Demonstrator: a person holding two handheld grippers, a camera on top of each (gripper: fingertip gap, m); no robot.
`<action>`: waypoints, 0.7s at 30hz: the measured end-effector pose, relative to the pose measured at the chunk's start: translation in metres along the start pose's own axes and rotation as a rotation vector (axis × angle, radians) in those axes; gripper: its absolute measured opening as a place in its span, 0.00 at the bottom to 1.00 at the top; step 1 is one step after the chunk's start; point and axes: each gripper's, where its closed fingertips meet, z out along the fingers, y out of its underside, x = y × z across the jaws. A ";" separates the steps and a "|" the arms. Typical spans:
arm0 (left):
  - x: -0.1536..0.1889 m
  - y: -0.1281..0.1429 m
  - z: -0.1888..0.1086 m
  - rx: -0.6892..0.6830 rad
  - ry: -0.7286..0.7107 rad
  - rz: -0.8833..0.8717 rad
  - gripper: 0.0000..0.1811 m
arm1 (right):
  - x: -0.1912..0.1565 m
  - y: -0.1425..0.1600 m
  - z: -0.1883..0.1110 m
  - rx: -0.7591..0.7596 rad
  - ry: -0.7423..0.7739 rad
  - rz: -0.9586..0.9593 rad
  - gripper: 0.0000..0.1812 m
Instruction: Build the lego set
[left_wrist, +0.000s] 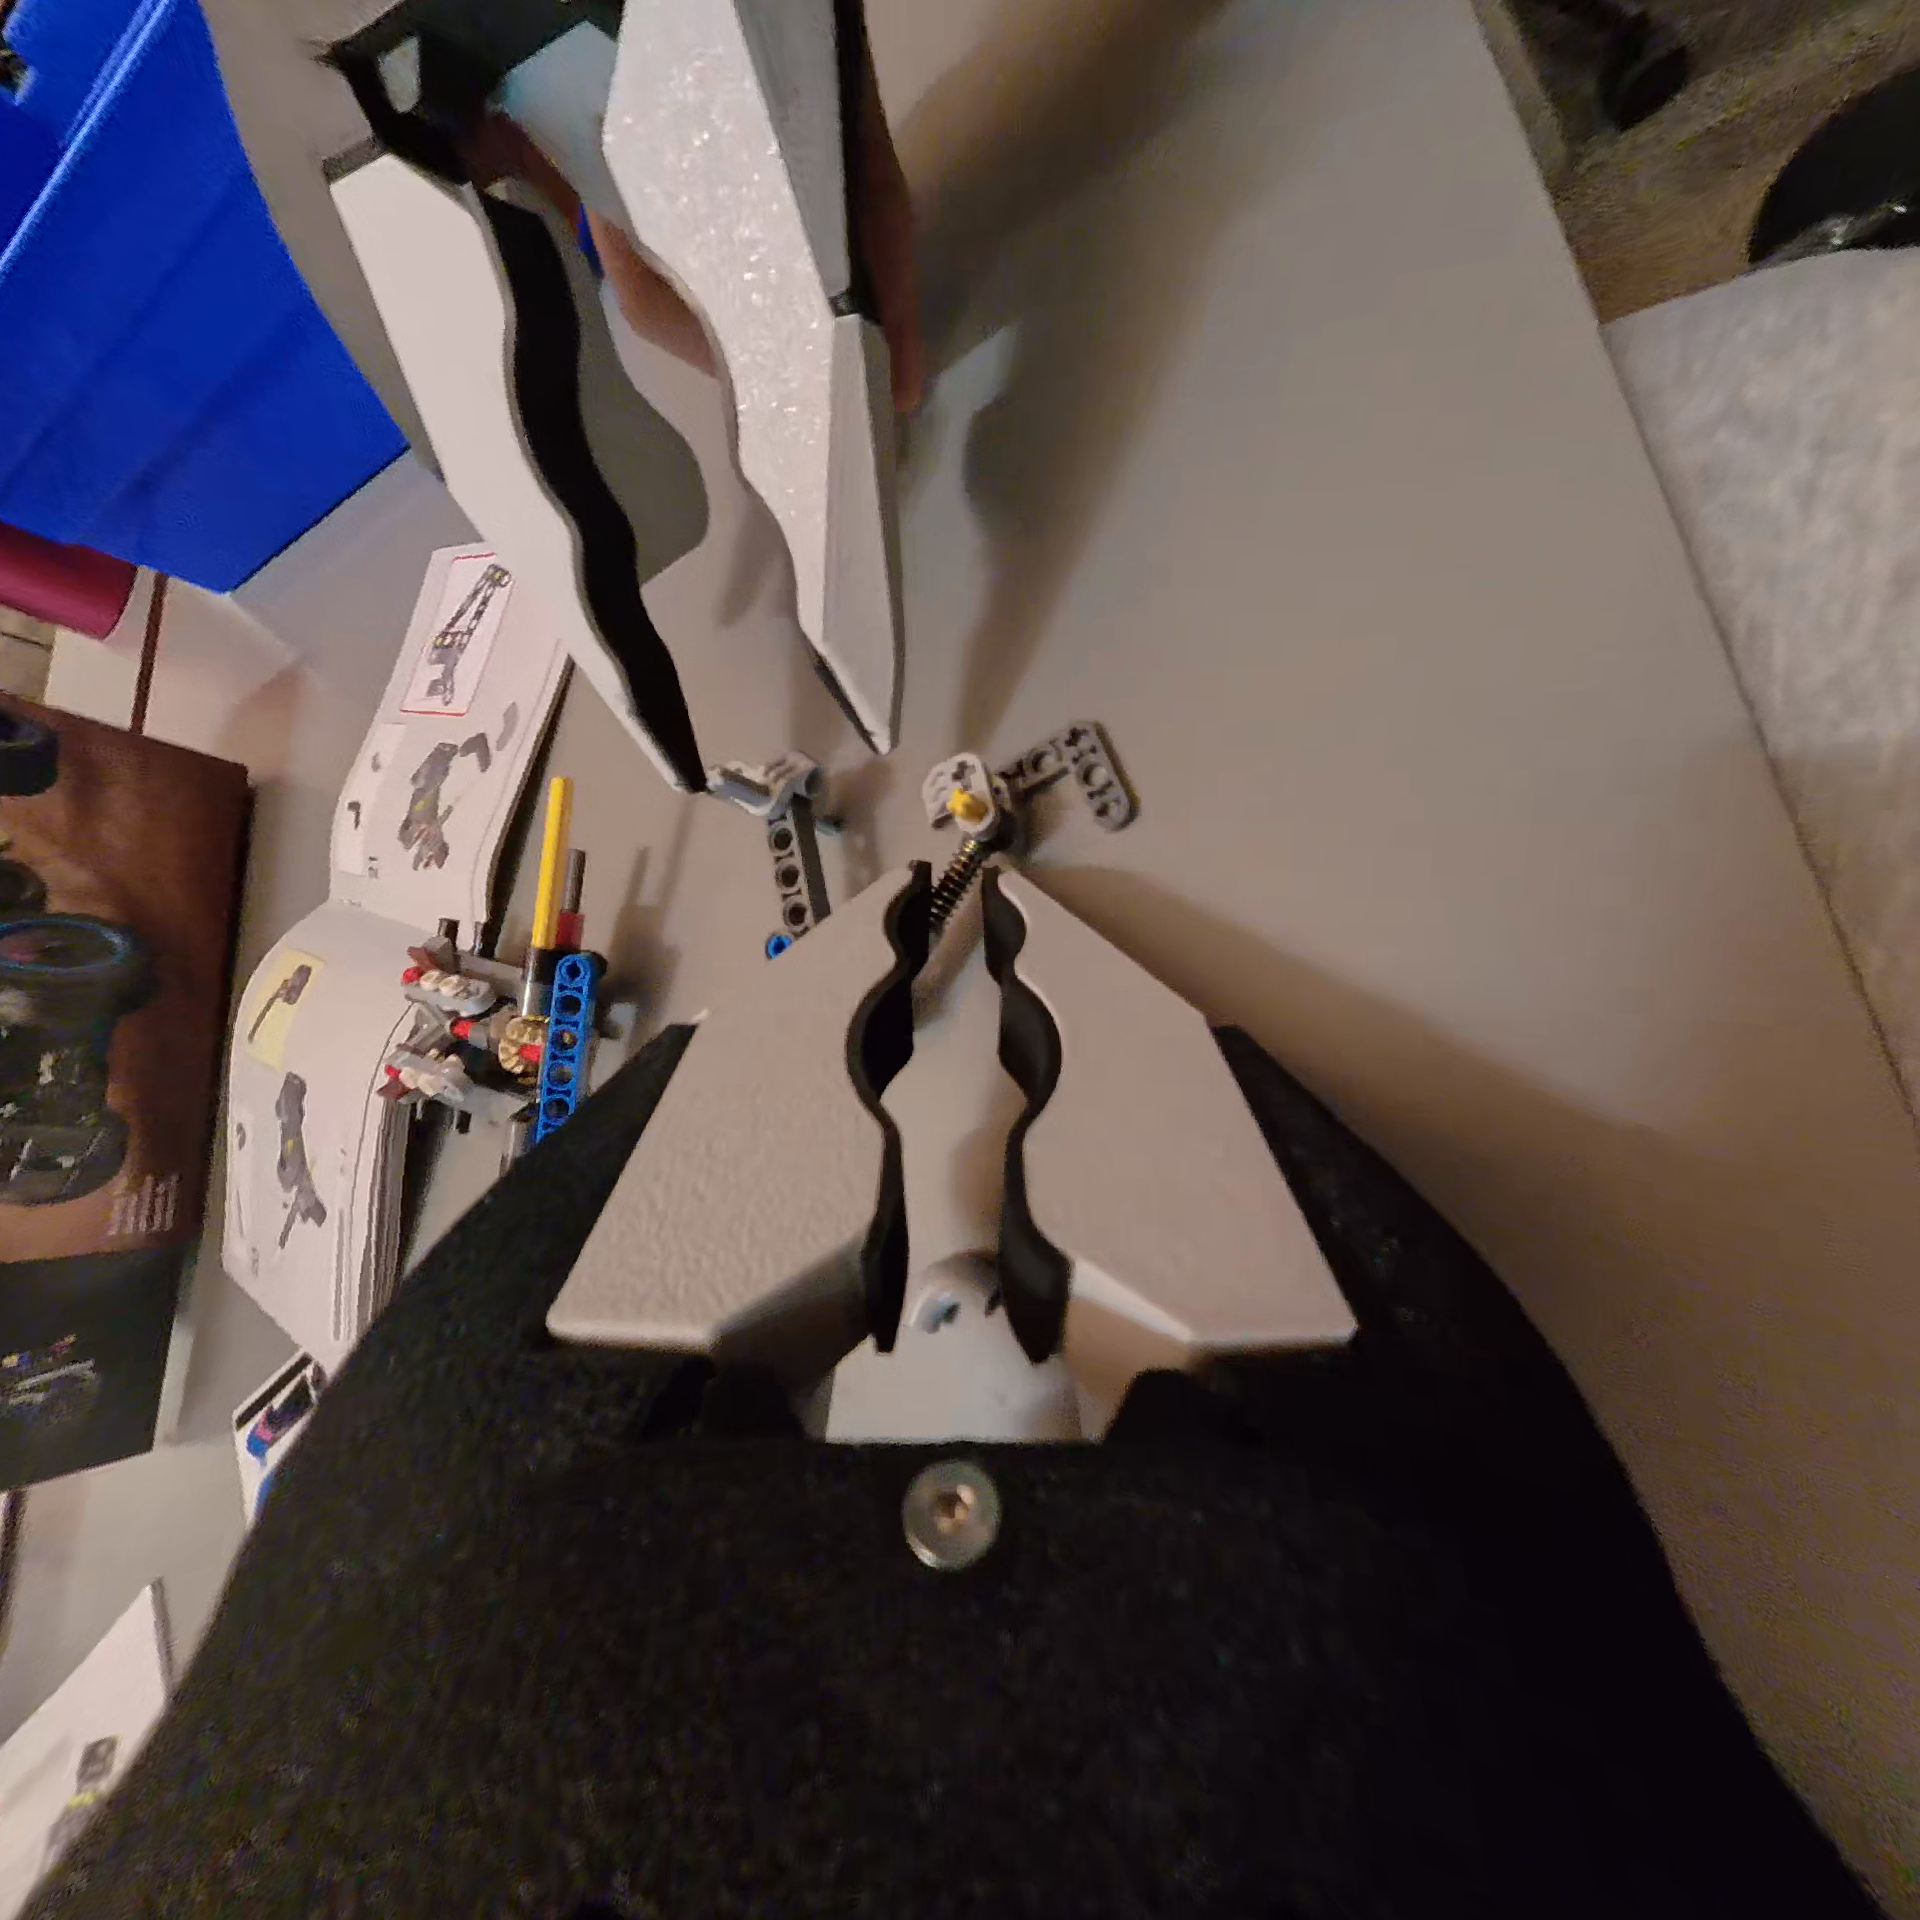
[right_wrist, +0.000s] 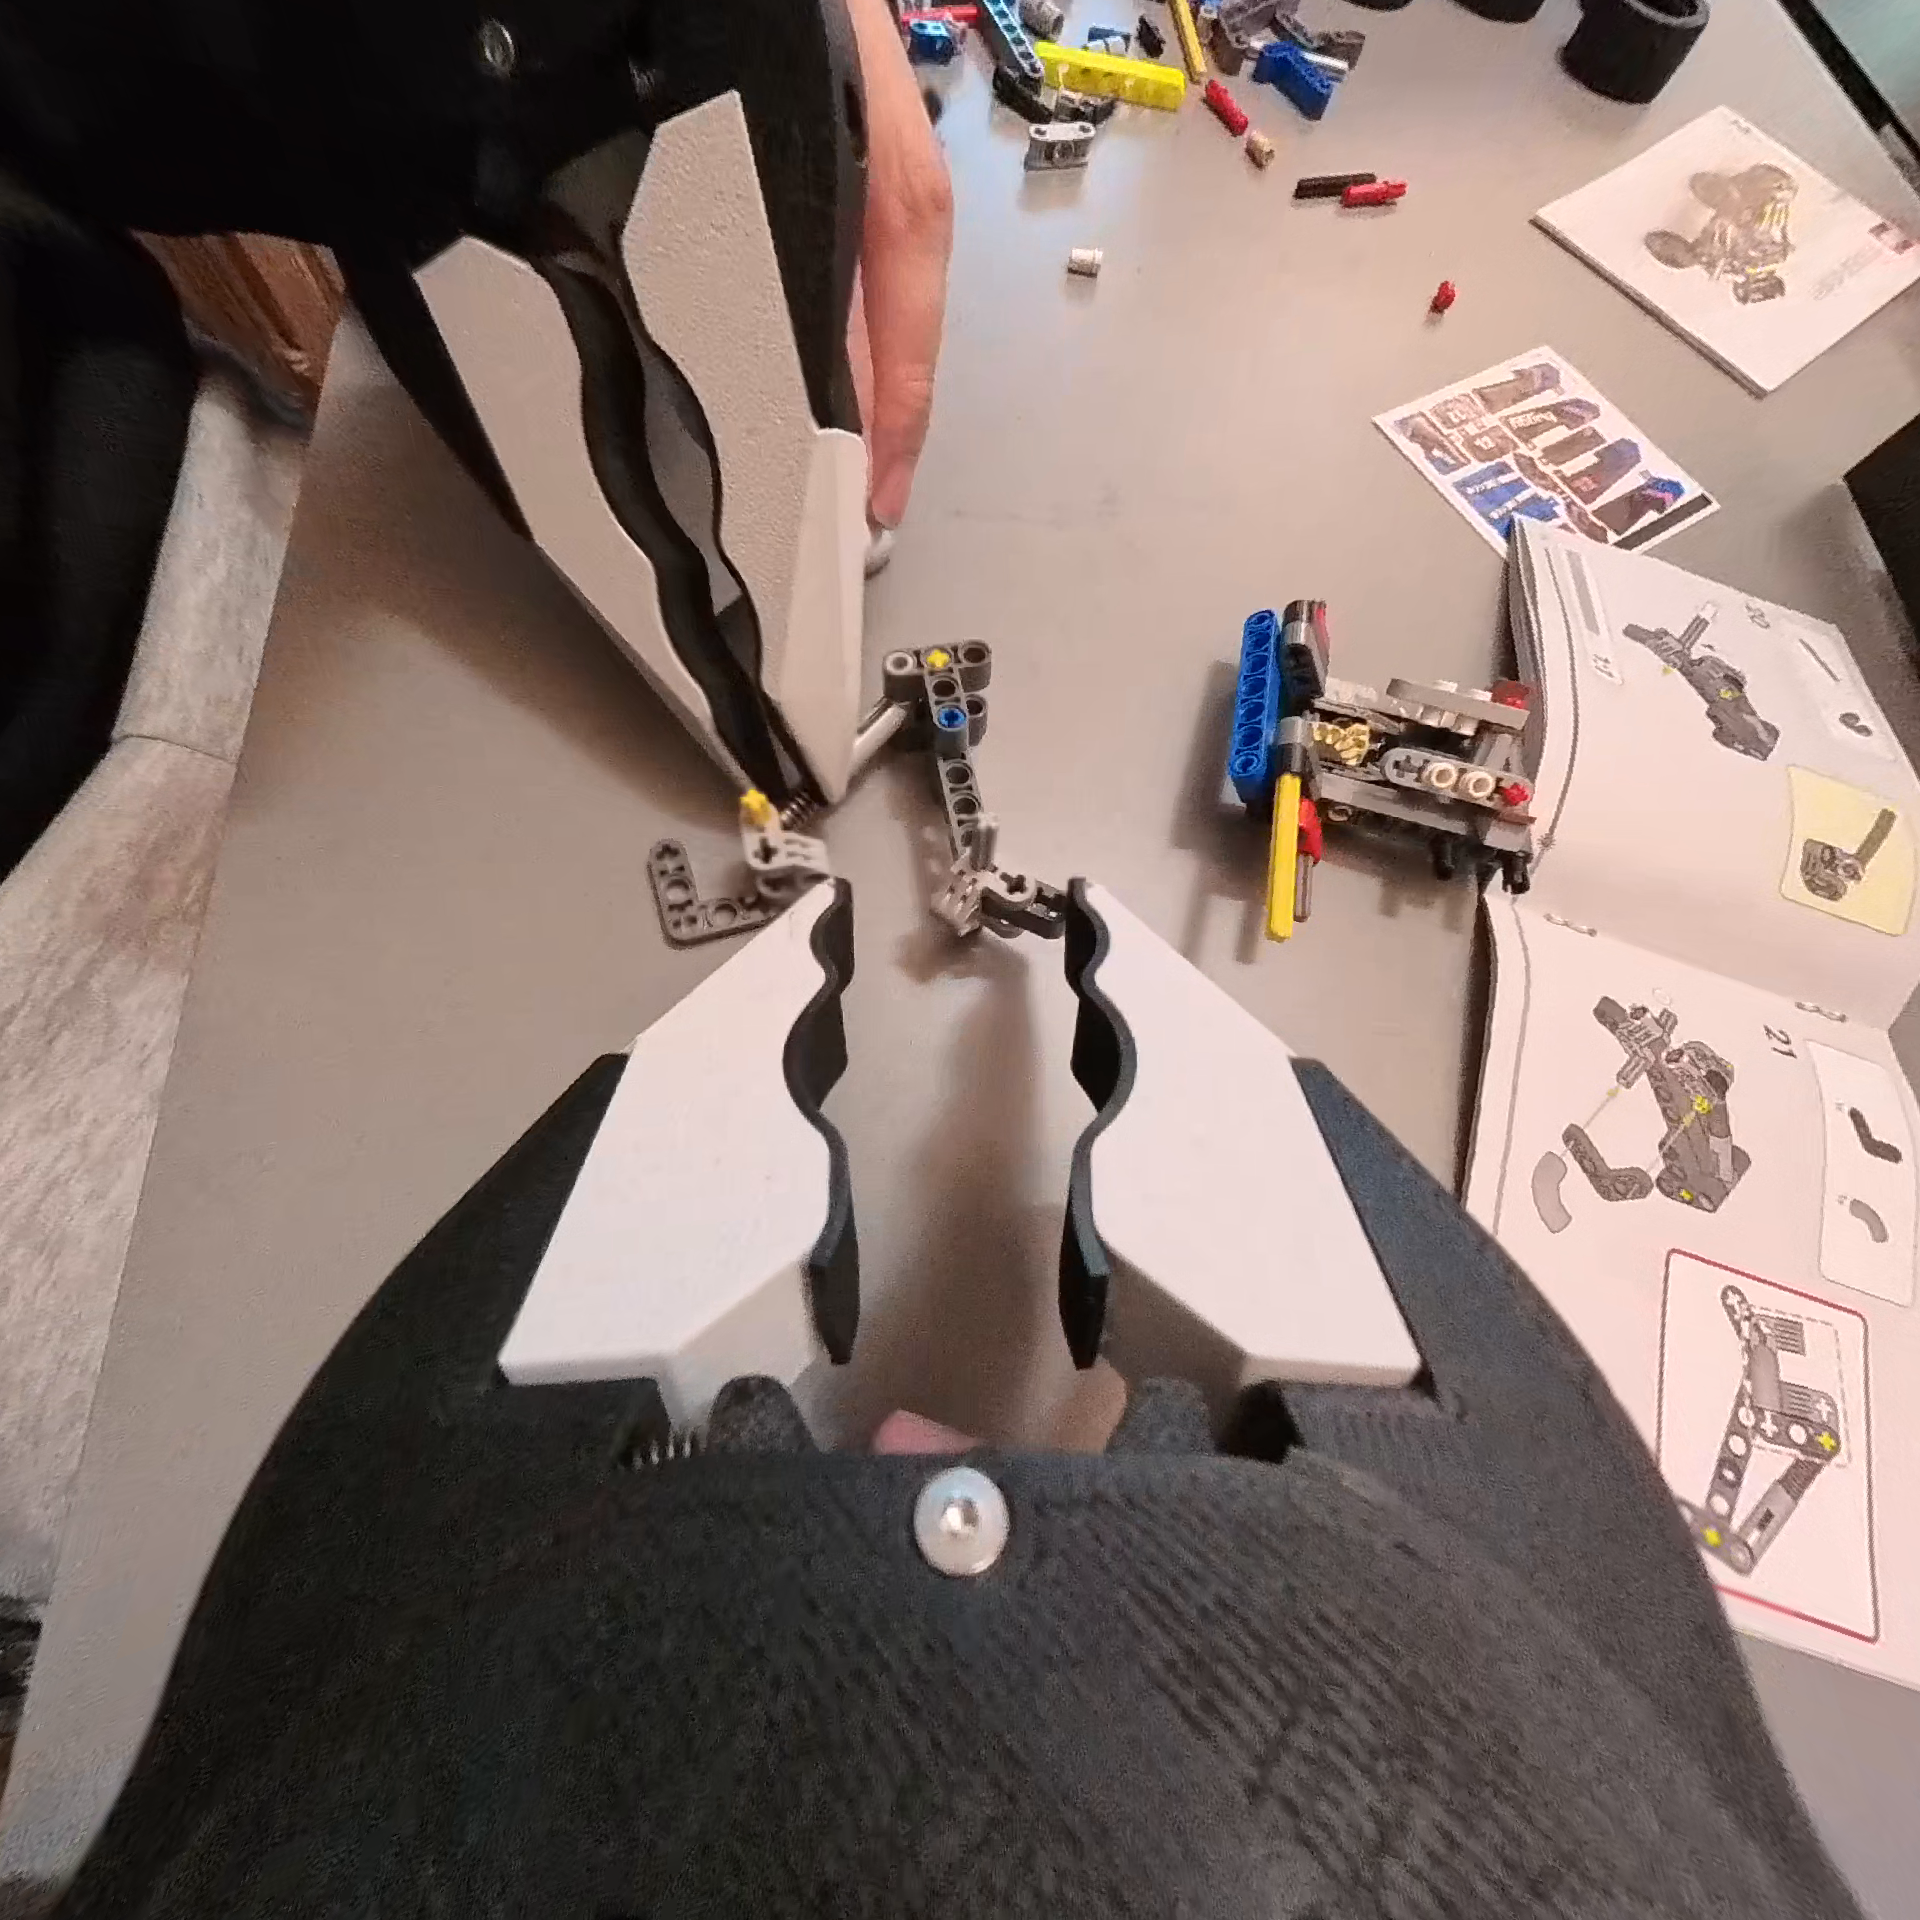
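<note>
My left gripper (left_wrist: 953, 878) is shut on a small spring shock absorber (left_wrist: 956, 868) with a yellow tip, at table level. The spring joins a light grey connector (left_wrist: 961, 792) and a dark grey L-shaped beam (left_wrist: 1081, 779). In the right wrist view the left gripper (right_wrist: 795, 795) comes in from the upper left, with the L-shaped beam (right_wrist: 696, 899) below it. My right gripper (right_wrist: 956, 894) is open, its tips on either side of the near end of a grey beam assembly (right_wrist: 951, 769) lying on the table. It also shows in the left wrist view (left_wrist: 784, 758).
A sub-assembly with a blue beam and yellow axle (right_wrist: 1382, 748) stands right of centre beside the open instruction booklet (right_wrist: 1662, 935). A sticker sheet (right_wrist: 1538, 457) and a second booklet (right_wrist: 1725, 239) lie farther right. Loose parts (right_wrist: 1122, 62) are at the back. A blue bin (left_wrist: 156, 312) is beyond.
</note>
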 end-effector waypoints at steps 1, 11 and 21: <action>-0.003 0.000 0.001 0.000 -0.017 -0.014 0.03 | -0.001 0.000 0.000 0.009 -0.004 0.002 0.22; -0.017 0.010 0.005 -0.046 -0.097 -0.103 0.03 | -0.007 -0.002 0.002 -0.006 0.024 -0.037 0.26; -0.013 0.009 0.004 -0.026 -0.055 -0.120 0.06 | 0.003 -0.005 -0.008 -0.055 0.139 0.042 0.28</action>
